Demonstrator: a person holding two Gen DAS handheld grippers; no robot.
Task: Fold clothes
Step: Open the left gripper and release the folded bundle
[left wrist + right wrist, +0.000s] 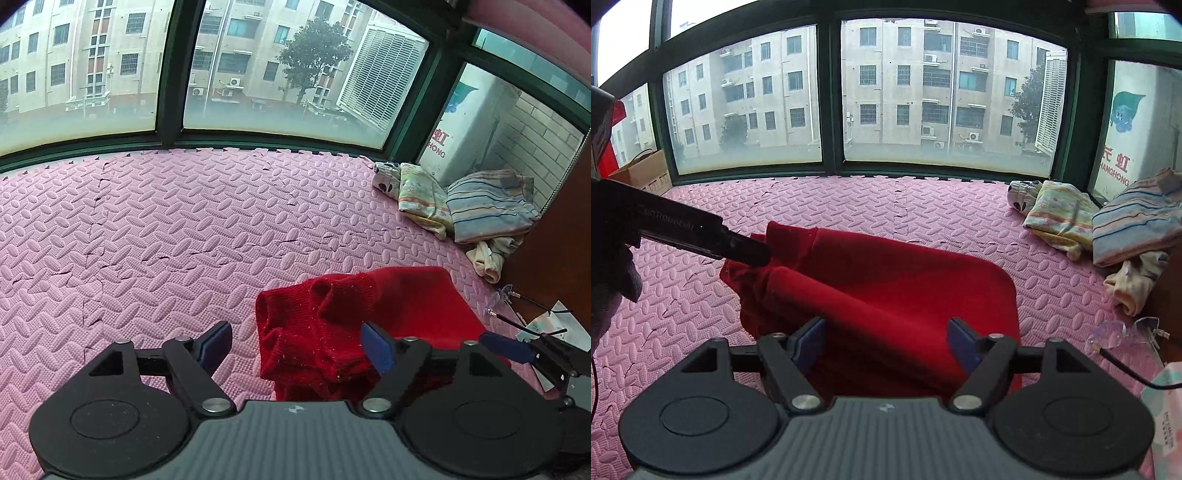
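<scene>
A red knit sweater (369,321) lies partly folded on the pink foam mat (166,229). My left gripper (297,347) is open, low over the sweater's bunched left edge. In the right wrist view the sweater (894,291) has a smooth folded body and rolled sleeves at its left. My right gripper (886,343) is open above the sweater's near edge, holding nothing. The left gripper (746,253) enters that view from the left, its tip at the sweater's sleeve end. The right gripper's blue fingertips (506,347) show at the right of the left wrist view.
Folded clothes are piled at the far right: a striped one (491,206), a pastel one (421,195), a cream one (1134,280). Windows bound the mat behind. A cardboard box (642,173) stands far left. Glasses (1119,332), a cable and a tissue pack (1163,413) lie at the right.
</scene>
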